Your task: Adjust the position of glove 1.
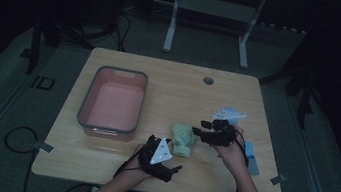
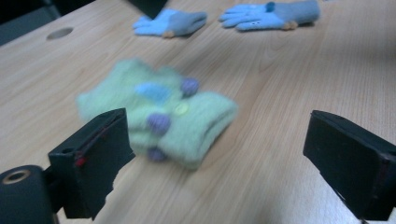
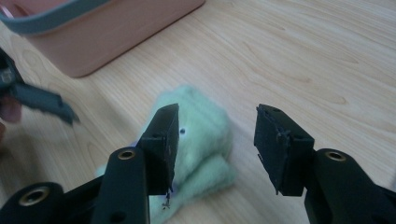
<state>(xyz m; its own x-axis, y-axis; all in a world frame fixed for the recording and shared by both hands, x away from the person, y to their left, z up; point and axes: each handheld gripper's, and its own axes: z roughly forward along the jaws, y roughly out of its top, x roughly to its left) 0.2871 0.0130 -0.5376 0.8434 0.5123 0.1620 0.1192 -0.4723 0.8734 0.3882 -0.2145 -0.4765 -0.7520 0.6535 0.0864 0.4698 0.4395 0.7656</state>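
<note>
Dim wooden table (image 1: 98,166): both grippers' fingers open beside blurred green gloves (image 2: 159,116), bin (image 3: 93,42) cut off.

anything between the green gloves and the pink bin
Nothing visible does: bare wooden table lies between the folded fuzzy green gloves and the pink plastic bin to their left.

Green gloves (image 2: 159,114) blurred; pink tub (image 3: 88,32) cut off at edge
</note>
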